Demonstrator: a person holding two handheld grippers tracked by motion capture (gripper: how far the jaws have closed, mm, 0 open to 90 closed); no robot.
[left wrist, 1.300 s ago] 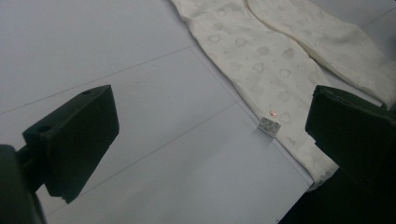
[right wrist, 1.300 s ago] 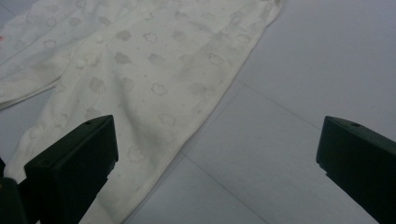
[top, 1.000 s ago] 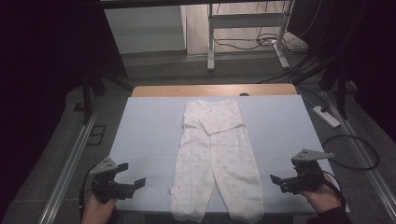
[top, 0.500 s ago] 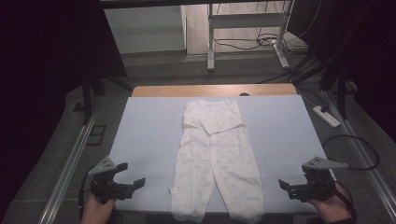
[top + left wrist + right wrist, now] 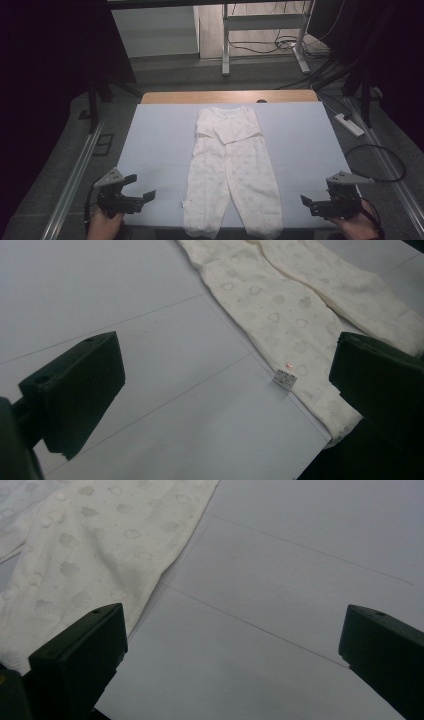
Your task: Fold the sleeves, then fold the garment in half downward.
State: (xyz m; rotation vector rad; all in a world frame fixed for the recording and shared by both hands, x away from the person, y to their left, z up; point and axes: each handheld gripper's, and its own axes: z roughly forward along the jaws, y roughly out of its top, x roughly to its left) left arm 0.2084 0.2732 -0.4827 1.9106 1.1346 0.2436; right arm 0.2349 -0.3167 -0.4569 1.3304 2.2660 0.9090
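Laid flat down the middle of the table [image 5: 150, 145]: a cream romper [image 5: 227, 170], collar at the far end, sleeves folded across the chest, both legs running to the near edge. Left hand-held gripper [image 5: 137, 197] at the near left corner, jaws wide apart, nothing between them; right hand-held gripper [image 5: 314, 206] at the near right corner, likewise spread and empty. Both well apart from the cloth, neither touching it. Seen along the left gripper's jaws: the left leg's outer hem with a small label [image 5: 285, 378] sticking out sideways, the foot end near the table's edge. Along the right gripper's jaws: the right leg's seam [image 5: 160, 565] and a row of snaps, faint cloud print over the fabric. Likely step in hand — reaching in for the foot ends, probably to fold the legs up toward the chest. Best done by coming in low and level from each side, one jaw slid under the hem, the other over, closing only once both fabric layers sit between the pads. Worth gripping at matching points on both legs — just above the feet — so the fold line stays square across the garment. Label better left outside the pinch. Foot ends partly cut off at the bottom of the high view, so exact overhang past the table edge hard to judge; a slow approach advised there.
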